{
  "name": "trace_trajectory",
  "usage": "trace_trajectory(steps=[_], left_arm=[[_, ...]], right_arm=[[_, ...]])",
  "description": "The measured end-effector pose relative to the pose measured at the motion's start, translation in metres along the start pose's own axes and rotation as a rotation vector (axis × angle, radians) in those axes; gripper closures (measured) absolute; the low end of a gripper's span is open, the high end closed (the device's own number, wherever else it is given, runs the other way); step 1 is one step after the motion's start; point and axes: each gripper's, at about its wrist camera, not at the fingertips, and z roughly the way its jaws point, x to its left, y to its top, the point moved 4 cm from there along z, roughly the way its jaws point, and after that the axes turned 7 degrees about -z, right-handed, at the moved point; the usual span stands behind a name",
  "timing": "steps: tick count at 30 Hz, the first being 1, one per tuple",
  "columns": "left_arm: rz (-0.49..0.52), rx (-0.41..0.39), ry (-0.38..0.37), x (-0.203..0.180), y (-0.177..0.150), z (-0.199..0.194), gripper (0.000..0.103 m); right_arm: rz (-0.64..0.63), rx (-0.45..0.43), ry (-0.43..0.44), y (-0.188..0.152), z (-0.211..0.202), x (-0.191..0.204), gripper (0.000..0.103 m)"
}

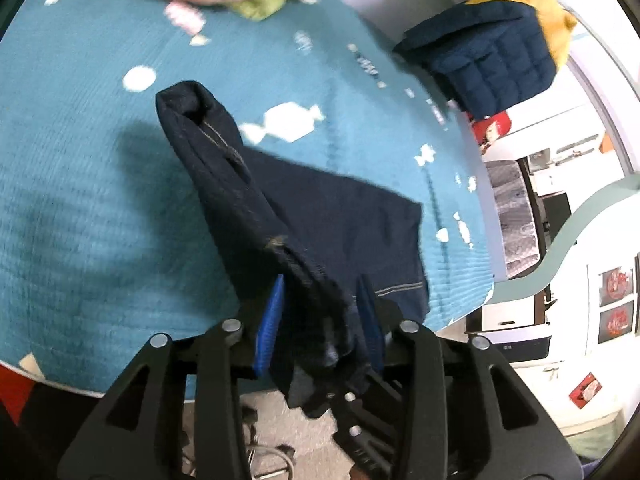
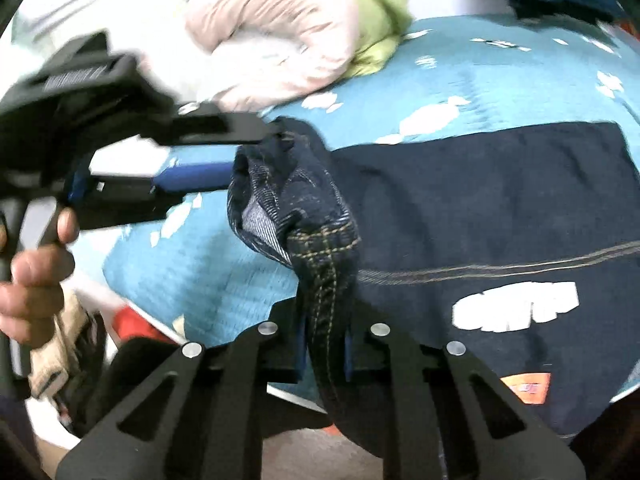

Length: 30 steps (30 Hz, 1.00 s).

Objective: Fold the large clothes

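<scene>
- Teal quilted bedspread with white candy shapes (image 1: 80,200); pink-and-green folded bundle (image 2: 280,40) at the far edge, navy quilted jacket with yellow lining (image 1: 492,60) beyond.
- Left gripper (image 1: 320,320): blue pads pinching a bunched edge of the dark denim garment (image 2: 500,200).
- Right gripper (image 2: 324,344): fingers clamped on a stitched seam of the same denim.
- Denim lies partly flat on the bedspread, one end lifted between both grippers.
- Judgement: fold mid-way; the lifted end is not yet laid down.
- Left hand (image 2: 36,276) grips its handle; that gripper reaches in from the side, level with the cloth.
</scene>
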Motion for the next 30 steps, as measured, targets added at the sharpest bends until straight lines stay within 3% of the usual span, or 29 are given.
trace_trajectory(steps=[5,10,18,22,24,27,30], left_arm=[[0.069,-0.031,-0.088,-0.053,0.000,0.012,0.060],[0.111,0.026,-0.123,-0.090,-0.008,0.053,0.055],[0.175,0.170,-0.062,-0.130,-0.029,0.162,0.055],[0.215,0.201,-0.020,-0.141,-0.042,0.188,0.055],[0.203,0.211,-0.022,-0.138,-0.045,0.195,0.050],[0.197,0.220,0.066,-0.123,-0.041,0.212,0.050],[0.170,0.225,0.064,-0.116,-0.039,0.221,0.050]], right_arm=[[0.089,-0.078,-0.014,0.018,-0.045,-0.041,0.091],[0.166,-0.146,-0.066,0.029,-0.094,-0.089,0.091],[0.334,-0.147,-0.182,0.012,-0.128,-0.181,0.091],[0.404,-0.113,-0.230,-0.010,-0.133,-0.220,0.091],[0.472,-0.080,-0.207,-0.027,-0.127,-0.238,0.090],[0.513,-0.031,-0.216,-0.039,-0.117,-0.259,0.081],[0.568,-0.032,-0.207,-0.048,-0.124,-0.270,0.070]])
